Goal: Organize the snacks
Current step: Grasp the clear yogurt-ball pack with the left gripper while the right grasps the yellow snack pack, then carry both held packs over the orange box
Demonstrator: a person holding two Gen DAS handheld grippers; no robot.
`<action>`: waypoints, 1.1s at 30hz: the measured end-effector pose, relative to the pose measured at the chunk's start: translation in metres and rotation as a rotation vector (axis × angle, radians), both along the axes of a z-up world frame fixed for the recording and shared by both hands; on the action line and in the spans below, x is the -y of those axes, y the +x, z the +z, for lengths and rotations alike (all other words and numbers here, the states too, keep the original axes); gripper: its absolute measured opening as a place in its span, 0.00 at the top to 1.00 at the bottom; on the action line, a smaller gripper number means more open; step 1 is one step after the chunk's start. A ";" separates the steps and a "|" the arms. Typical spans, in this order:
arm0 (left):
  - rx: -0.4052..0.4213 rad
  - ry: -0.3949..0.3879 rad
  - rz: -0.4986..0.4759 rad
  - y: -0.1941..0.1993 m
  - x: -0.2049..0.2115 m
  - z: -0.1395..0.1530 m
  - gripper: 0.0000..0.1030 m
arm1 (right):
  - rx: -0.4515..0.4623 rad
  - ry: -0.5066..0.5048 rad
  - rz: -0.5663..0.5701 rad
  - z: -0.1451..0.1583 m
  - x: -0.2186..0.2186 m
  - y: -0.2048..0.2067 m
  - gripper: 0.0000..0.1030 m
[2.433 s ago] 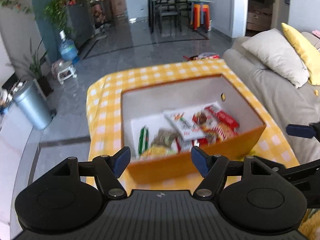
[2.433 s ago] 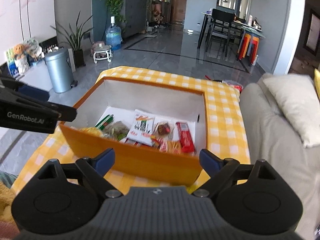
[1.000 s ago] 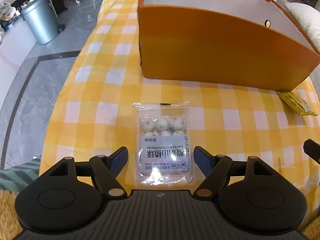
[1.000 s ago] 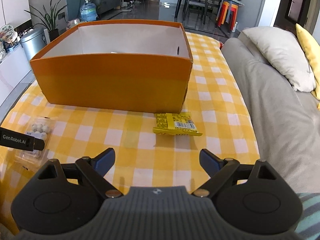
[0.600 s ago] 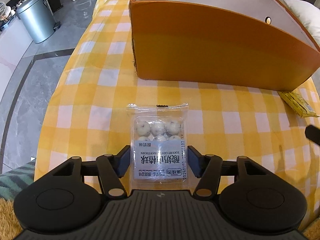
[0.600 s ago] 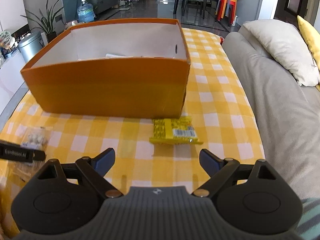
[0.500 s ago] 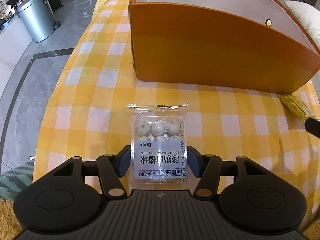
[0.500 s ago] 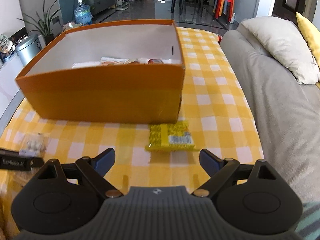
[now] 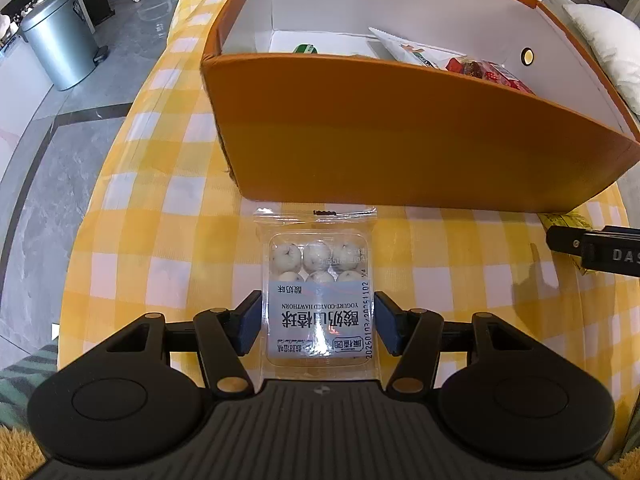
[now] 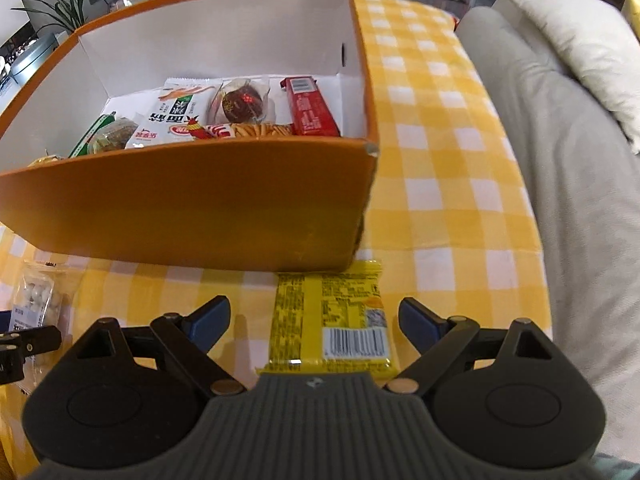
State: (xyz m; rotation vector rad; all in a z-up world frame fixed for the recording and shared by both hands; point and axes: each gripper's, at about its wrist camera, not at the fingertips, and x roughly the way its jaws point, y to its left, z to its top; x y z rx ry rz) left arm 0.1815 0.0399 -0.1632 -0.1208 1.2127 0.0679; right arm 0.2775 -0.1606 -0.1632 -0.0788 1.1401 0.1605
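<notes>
A clear packet of white yogurt-coated hawthorn balls (image 9: 318, 288) sits between the fingers of my left gripper (image 9: 318, 326), which is shut on its lower half, above the yellow checked tablecloth (image 9: 160, 216). The packet also shows in the right wrist view (image 10: 38, 300). A yellow snack packet (image 10: 330, 316) lies flat on the cloth between the fingers of my right gripper (image 10: 314, 324), which is open around it. The orange box (image 10: 192, 208) stands just beyond both packets and holds several snack packets (image 10: 240, 112). The box also shows in the left wrist view (image 9: 400, 136).
A grey sofa (image 10: 560, 140) with a cream cushion (image 10: 580, 40) runs along the table's right side. A metal bin (image 9: 60, 48) and potted plants stand on the floor to the left. The right gripper's finger (image 9: 592, 248) shows in the left wrist view.
My left gripper closed on the hawthorn ball packet and raised it toward the box. My right gripper moved forward and down until the yellow packet lies between its open fingers.
</notes>
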 end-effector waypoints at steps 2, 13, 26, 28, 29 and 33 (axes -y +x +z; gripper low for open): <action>-0.002 -0.001 0.001 0.000 -0.003 0.000 0.36 | -0.019 -0.007 0.002 -0.004 -0.002 0.003 0.21; -0.019 0.003 0.019 -0.004 -0.011 0.003 0.36 | -0.053 -0.018 -0.015 -0.016 0.005 0.007 0.52; 0.016 -0.017 0.011 -0.022 -0.009 0.019 0.36 | -0.090 -0.002 0.016 -0.005 0.002 -0.042 0.52; 0.022 -0.021 0.007 -0.026 -0.008 0.021 0.36 | -0.093 0.012 0.025 0.000 0.000 -0.054 0.52; 0.025 -0.022 0.005 -0.028 -0.007 0.022 0.36 | -0.092 0.017 0.029 0.003 0.000 -0.059 0.52; 0.033 -0.027 -0.009 -0.035 -0.005 0.027 0.36 | -0.084 0.032 0.051 0.012 -0.005 -0.081 0.52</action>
